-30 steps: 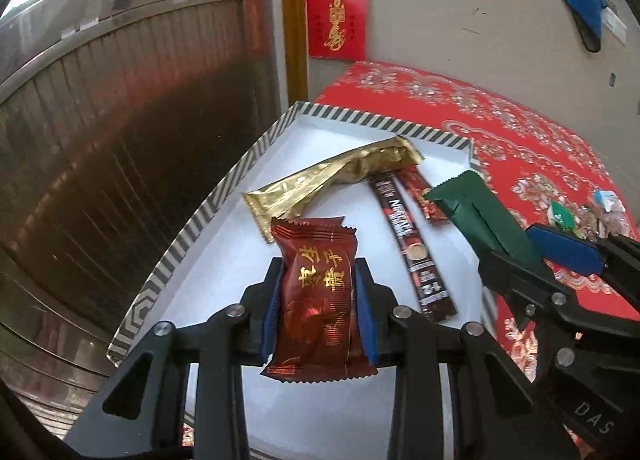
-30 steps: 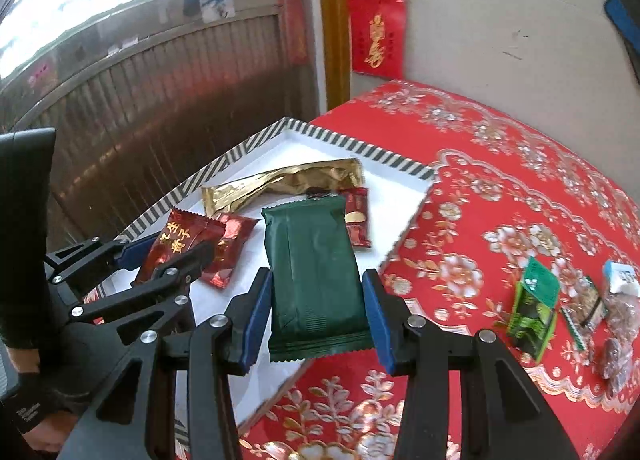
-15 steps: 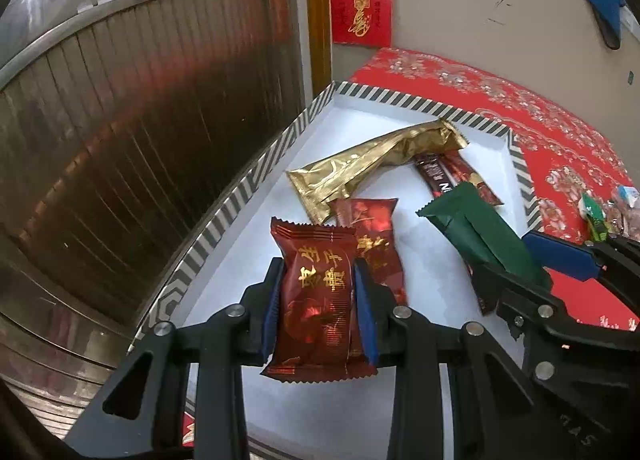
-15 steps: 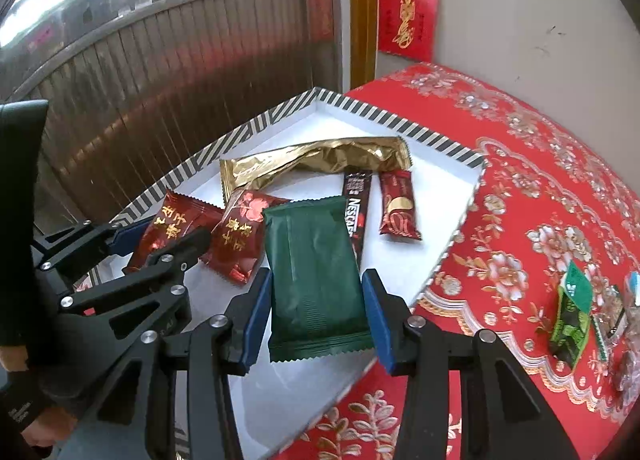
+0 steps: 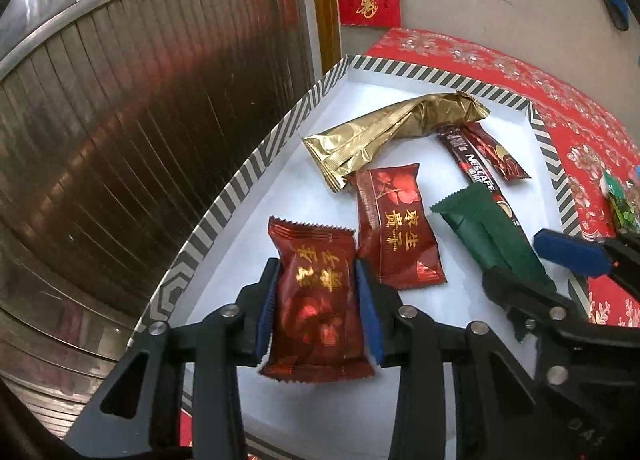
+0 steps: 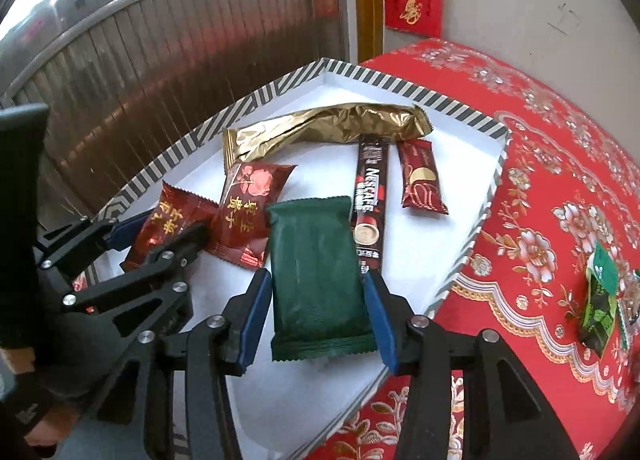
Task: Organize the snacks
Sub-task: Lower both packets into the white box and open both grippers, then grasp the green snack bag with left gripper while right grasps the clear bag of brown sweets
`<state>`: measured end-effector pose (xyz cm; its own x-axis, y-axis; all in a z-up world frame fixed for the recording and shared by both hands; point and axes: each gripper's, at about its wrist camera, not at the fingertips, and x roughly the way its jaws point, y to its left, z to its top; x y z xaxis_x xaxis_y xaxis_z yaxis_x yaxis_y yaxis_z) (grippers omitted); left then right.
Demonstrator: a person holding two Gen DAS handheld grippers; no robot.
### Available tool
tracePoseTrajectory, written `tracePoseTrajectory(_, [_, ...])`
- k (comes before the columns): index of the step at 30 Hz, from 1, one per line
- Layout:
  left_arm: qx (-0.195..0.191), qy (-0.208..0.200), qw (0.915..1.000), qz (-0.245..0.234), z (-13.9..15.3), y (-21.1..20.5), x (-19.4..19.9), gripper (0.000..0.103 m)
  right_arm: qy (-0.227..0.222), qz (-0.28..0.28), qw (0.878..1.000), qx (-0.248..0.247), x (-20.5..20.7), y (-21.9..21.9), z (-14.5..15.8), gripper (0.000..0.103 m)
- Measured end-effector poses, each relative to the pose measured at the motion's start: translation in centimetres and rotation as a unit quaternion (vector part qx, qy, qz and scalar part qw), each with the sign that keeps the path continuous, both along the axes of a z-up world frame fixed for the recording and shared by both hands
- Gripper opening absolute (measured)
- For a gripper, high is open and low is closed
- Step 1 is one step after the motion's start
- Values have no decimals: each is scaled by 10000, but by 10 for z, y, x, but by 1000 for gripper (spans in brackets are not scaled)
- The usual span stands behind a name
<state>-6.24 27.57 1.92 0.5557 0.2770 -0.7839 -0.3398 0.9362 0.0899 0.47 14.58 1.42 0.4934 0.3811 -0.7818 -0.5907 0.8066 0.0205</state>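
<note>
The red flowered tablecloth (image 6: 560, 163) spreads out to the right of both tongs, and on it, directly ahead of and under them, sits the striped-rim tray (image 6: 416, 93) with its white floor. Already lying in the tray, beyond the tips, are a long gold wrapper (image 6: 320, 127) at the far side, a Nescafé stick (image 6: 370, 195) just right of the right tongs' reach, a small dark red sachet (image 6: 422, 177) further right, and a red rose-printed packet (image 6: 244, 211) between the two tools.

The right gripper (image 6: 318, 308) has the green packet (image 6: 316, 280) between its blue pads; the jaws are opening, gaps show along both sides of the packet, and it seems to lie on the tray floor. The left gripper (image 5: 316, 304) has a red gold-lettered packet (image 5: 316, 300) between its pads; these jaws are opening too, with the pads only just clear of the wrapper's edges, and the packet looks to be settling on the tray, beside the rose-printed one.

By my reading, the task is well along: six pieces are in the tray counting these two. Well off to the right of the right tongs, a green sachet (image 6: 598, 300) and a few small items at the picture's edge remain on the cloth, so more trips look needed.
</note>
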Motion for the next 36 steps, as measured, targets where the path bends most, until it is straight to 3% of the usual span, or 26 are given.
tracePoseTrajectory(2, [-7,-77,10000,51,3,0,-3,62,-152,-58,9998,69,-4,-6,7,55])
tracePoseTrajectory(4, [76,-234,9996,135,9,-2,-9,73,-313,-98,9990,293,-11,-18,18,72])
tracePoseTrajectory(6, [94,-375,9992,133,16,-6,-16,83,-456,-161,9971,584,-20,-35,29,81])
tracePoseTrajectory(10, [143,-628,9979,-37,32,-24,-25,87,-610,-256,9939,883,-30,-66,47,81])
tracePoseTrajectory(15, [-89,-1026,9934,-510,52,-57,-31,88,-993,-538,9915,648,-47,-113,60,81])
tracePoseTrajectory(20, [-49,-1270,9861,-1073,65,-102,-26,88,-851,-1017,9879,808,-54,-182,63,82])
tracePoseTrajectory(27, [-173,-1215,9791,-1624,63,-161,-12,88,-902,-1943,9745,667,-66,-291,67,83])
tracePoseTrajectory(32, [-337,-947,9769,-1885,55,-200,10,88,-752,-2405,9660,577,-60,-346,62,83])
tracePoseTrajectory(36, [-320,-719,9756,-2049,50,-231,36,88,-563,-2576,9609,845,-55,-373,58,83])
